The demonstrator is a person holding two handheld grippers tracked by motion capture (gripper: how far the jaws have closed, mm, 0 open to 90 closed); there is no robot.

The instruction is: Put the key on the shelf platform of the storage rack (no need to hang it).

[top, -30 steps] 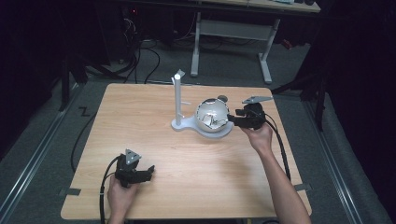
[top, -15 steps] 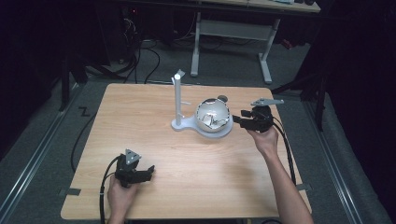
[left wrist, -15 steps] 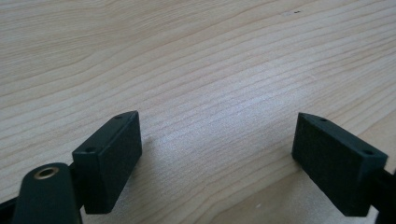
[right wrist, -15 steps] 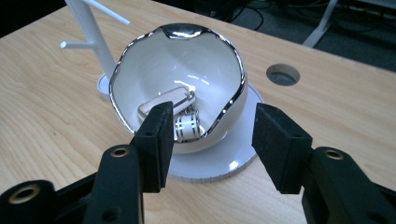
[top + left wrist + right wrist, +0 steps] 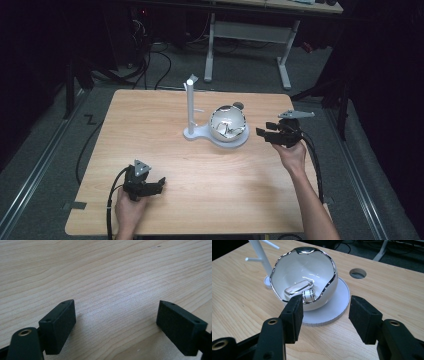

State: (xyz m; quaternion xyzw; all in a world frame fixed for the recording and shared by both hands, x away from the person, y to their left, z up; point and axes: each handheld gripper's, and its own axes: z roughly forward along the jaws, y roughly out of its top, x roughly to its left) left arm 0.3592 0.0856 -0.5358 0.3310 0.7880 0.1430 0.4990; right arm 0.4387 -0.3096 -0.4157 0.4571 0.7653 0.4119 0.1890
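Note:
A white bowl with a wavy silver rim [image 5: 228, 125] [image 5: 304, 272] sits on the round plate of a white stand [image 5: 338, 306]. The stand's thin pole [image 5: 190, 105] [image 5: 258, 250] rises to the bowl's left. Inside the bowl lies a small clear, bottle-like thing [image 5: 300, 287]. My right gripper [image 5: 264, 132] [image 5: 326, 300] hovers just right of the bowl, pointing at it. Its jaws have just been opening and are open with nothing between them. My left gripper [image 5: 160, 184] [image 5: 116, 303] rests open on the bare wood near the front left.
The wooden table [image 5: 150, 130] has a small round cable hole [image 5: 239, 105] [image 5: 357, 273] behind the bowl. Cables trail from both grippers off the front edge. A desk frame [image 5: 285, 55] stands on the dark floor beyond the table.
My right gripper has drawn back to the right, away from the bowl, and its jaws stand wider apart. The left gripper has not moved.

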